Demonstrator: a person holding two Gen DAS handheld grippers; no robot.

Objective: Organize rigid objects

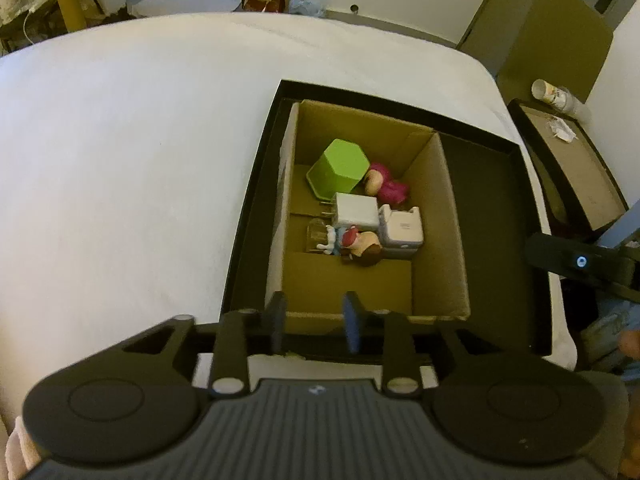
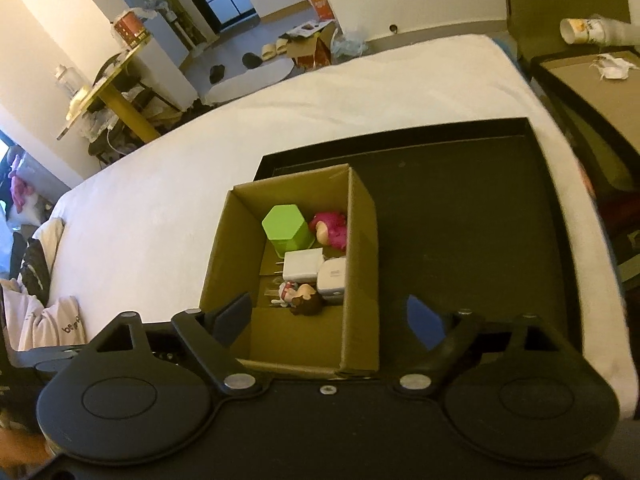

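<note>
The carton (image 1: pixel 432 216) sits in a black tray (image 1: pixel 492 216) on the bed (image 1: pixel 120 160). Inside it, the green box (image 1: pixel 338 168) lies at 12 o'clock, the chargers (image 1: pixel 356 210) at centre, a figurine (image 1: pixel 360 246) at 6. Left hand-held gripper (image 1: pixel 314 316) is narrowly parted and empty; right hand-held gripper (image 2: pixel 330 320) gapes wide, empty.

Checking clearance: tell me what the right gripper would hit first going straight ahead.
Likely the cardboard box, its near wall or floor, before the toys; right gripper is open and empty. Depth unclear.
</note>
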